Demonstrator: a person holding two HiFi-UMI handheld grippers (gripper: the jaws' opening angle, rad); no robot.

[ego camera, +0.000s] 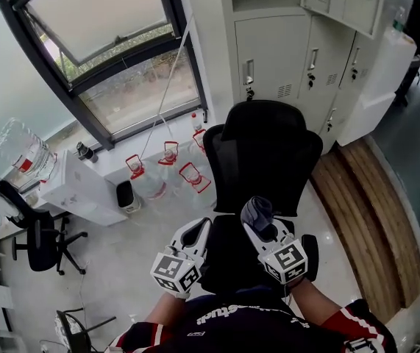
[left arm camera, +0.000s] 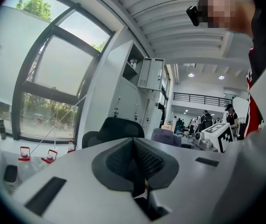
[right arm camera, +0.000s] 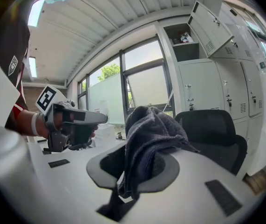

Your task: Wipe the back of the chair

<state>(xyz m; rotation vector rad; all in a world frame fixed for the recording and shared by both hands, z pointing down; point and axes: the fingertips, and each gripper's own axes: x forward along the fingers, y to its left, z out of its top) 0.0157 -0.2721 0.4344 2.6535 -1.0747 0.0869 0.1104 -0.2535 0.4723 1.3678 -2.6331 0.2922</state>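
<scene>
Dark sleeves (ego camera: pixel 349 328) with red trim reach forward, a gripper in each hand. On the right gripper (ego camera: pixel 260 223) the jaws are clamped on a bunched grey cloth (ego camera: pixel 256 210), which bulges up out of them and hangs down between. Just beside it, the left gripper (ego camera: pixel 199 228) has its jaws pressed together with nothing in them. Both are held over the seat of the black chair (ego camera: pixel 265 157) and point at its back; whether the cloth touches the back I cannot tell. Beyond the chair, clear jugs (ego camera: pixel 168 157) with red handles stand on the floor under the window (ego camera: pixel 107 43). Grey lockers (ego camera: pixel 283 65) line the wall to the right.
</scene>
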